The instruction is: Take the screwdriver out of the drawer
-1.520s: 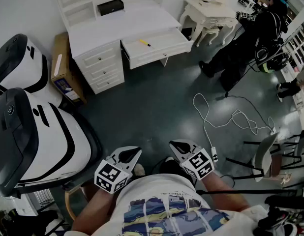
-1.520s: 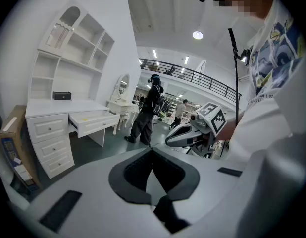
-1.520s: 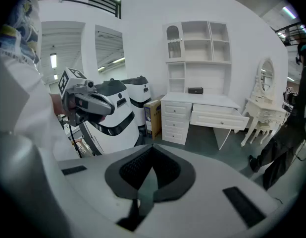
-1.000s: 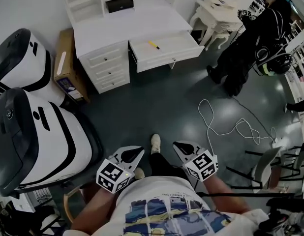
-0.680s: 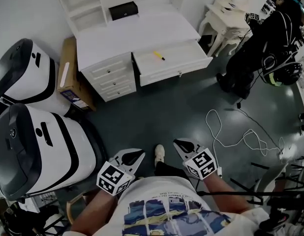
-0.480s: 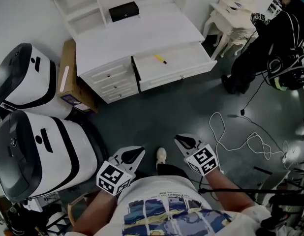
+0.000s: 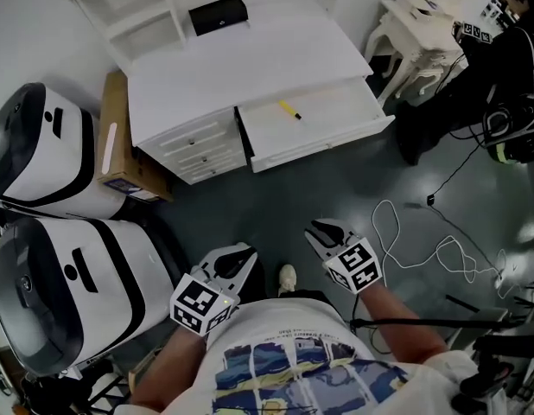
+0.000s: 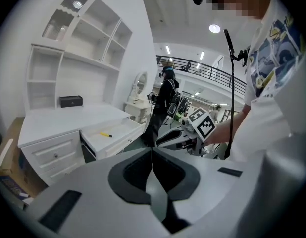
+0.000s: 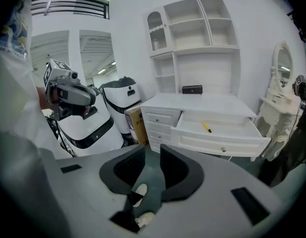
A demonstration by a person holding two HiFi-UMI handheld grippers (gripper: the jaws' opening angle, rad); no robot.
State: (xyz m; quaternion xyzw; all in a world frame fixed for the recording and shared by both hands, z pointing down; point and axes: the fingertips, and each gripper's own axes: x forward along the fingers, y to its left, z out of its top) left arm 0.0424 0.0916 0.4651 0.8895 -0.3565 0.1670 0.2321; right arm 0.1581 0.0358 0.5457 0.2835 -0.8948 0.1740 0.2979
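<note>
Now that the white desk (image 7: 250,59) is nearer, the yellow screwdriver (image 7: 289,111) lies in the open drawer (image 7: 336,142), still far off, while the right gripper (image 7: 319,229) is opening its empty jaws to grab and the left gripper (image 7: 243,252) has its jaws together

The right claw (image 7: 322,231), whose jaws had been pressed together, was opening, with nothing between them. Both claws had been carried toward the white surface (image 7: 250,59). Its open drawer (image 7: 336,138) and the yellow screwdriver (image 7: 289,111) inside, earlier far ahead of the right claw, lay closer ahead of it and looked larger. The white cable (image 7: 422,249) on the floor, which had lain ahead and to the right of that claw, now lay level with it on its right. The person's white shoe (image 7: 287,277), first tucked beside the left claw (image 7: 243,254), showed between the two claws. The bystander in black (image 7: 509,76) had slid farther right, partly out of frame.
</note>
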